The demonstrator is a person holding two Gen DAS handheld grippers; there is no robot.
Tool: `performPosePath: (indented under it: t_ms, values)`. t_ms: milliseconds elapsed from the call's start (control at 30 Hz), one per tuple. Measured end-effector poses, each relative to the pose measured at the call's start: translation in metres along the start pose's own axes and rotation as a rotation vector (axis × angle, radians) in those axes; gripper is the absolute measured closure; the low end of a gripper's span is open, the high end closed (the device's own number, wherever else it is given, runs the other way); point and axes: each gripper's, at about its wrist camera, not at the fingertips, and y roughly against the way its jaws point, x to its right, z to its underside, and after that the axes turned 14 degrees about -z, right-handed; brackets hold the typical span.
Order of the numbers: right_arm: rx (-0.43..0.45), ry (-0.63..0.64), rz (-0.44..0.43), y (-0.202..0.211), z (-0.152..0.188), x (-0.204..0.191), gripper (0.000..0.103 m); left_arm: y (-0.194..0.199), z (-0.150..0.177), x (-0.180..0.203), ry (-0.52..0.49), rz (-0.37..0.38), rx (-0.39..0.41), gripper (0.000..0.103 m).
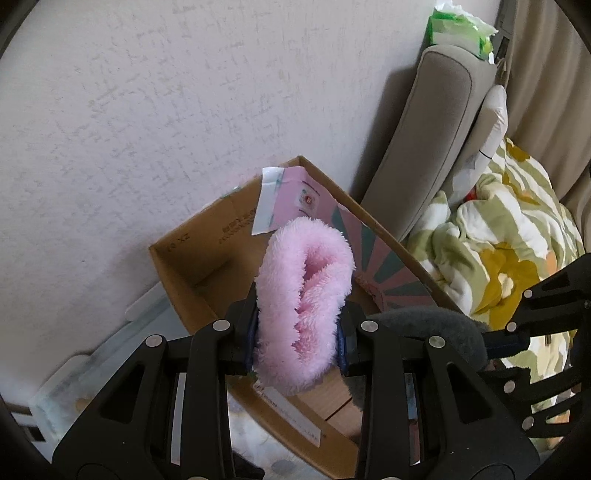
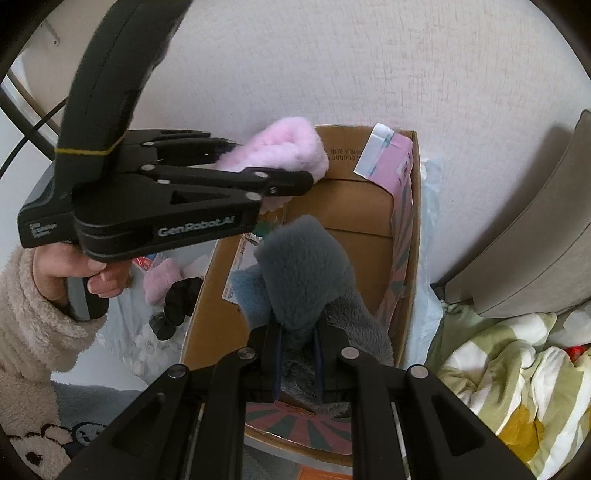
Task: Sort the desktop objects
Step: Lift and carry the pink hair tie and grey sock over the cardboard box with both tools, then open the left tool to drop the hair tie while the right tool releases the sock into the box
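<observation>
1. Against the pale wall, one grey sofa armrest, upright beside the box; on top of it, one green-and-white packet.
2. One rumpled green, white and yellow blanket on the sofa, right of the box.
3. One open cardboard box, a pink printed sheet leaning inside its right wall.
4. Two handheld grippers. Left gripper: jaws clamped on one pink fluffy item, held above the box's open top. Right gripper: jaws clamped on one grey-blue fluffy item, also above the box opening.
5. One hand in a cream fleece sleeve, gripping the left gripper's handle.
6. Left of the box, on a white printed surface: one small pink fluffy item and one small black item, touching each other.
</observation>
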Motion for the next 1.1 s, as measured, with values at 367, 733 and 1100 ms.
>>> performPosePath:
  t_ms: [367, 733, 1100]
  values:
    - [-0.015, 0.003, -0.024, -0.007, -0.003, 0.005, 0.090, -0.004, 0.000, -0.007, 0.005, -0.015, -0.012, 0.073]
    - [0.025, 0.023, 0.060, 0.001, -0.006, -0.003, 0.041, 0.021, -0.005, -0.018, 0.037, -0.090, 0.056, 0.000]
    - [0.071, 0.028, 0.102, 0.015, -0.006, -0.029, 0.041, 0.067, 0.013, -0.066, 0.109, -0.099, 0.077, 0.000]
